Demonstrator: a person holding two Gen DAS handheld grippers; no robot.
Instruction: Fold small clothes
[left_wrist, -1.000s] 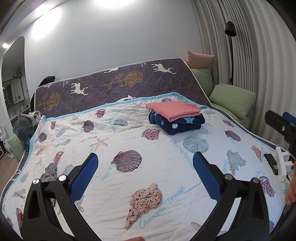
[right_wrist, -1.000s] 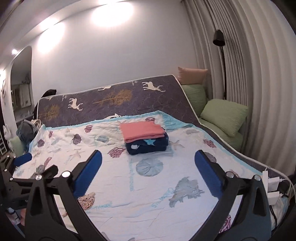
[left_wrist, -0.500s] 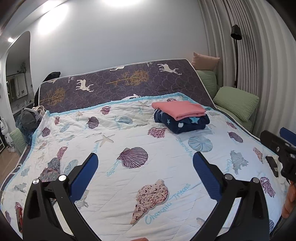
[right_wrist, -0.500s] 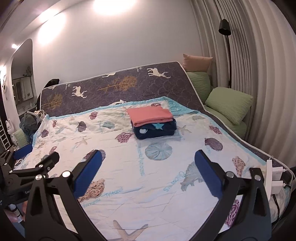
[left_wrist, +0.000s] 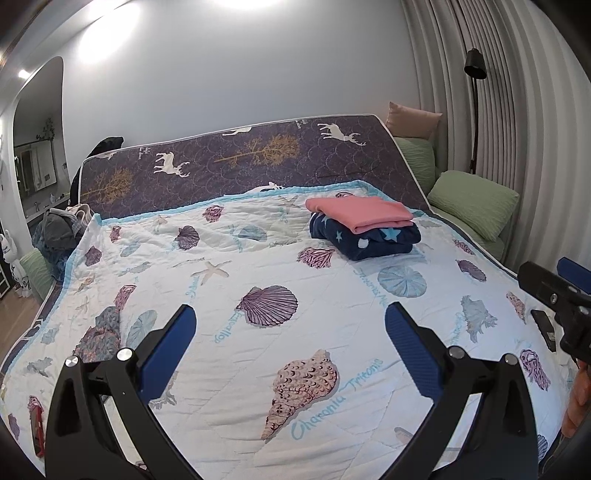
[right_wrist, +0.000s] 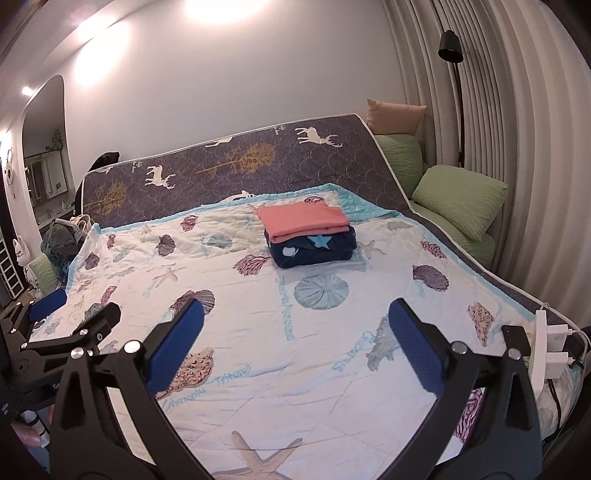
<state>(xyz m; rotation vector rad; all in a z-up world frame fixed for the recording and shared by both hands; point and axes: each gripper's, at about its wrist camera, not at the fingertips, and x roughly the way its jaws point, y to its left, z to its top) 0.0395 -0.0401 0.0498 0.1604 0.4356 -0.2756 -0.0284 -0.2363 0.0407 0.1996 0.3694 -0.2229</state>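
Note:
A folded pink garment (left_wrist: 364, 212) lies on top of a folded navy garment with stars (left_wrist: 369, 238) at the far right of the bed; the stack shows in the right wrist view too, pink (right_wrist: 303, 218) over navy (right_wrist: 314, 249). My left gripper (left_wrist: 290, 332) is open and empty, held above the near part of the quilt. My right gripper (right_wrist: 295, 332) is open and empty, also above the near part. Each gripper is well short of the stack. The right gripper shows at the left view's right edge (left_wrist: 554, 291), the left gripper at the right view's left edge (right_wrist: 70, 328).
A white quilt with seashell prints (left_wrist: 266, 306) covers the bed. A purple mattress with deer print (left_wrist: 258, 158) leans behind it. Green pillows (left_wrist: 472, 203) lie right, a heap of clothes (left_wrist: 61, 229) left. A black phone (left_wrist: 543, 326) and white charger plugs (right_wrist: 550, 350) sit at the right edge.
Both views have pulled back and tilted up a little, so the stack sits slightly farther and more of the near quilt shows. Both grippers stay open.

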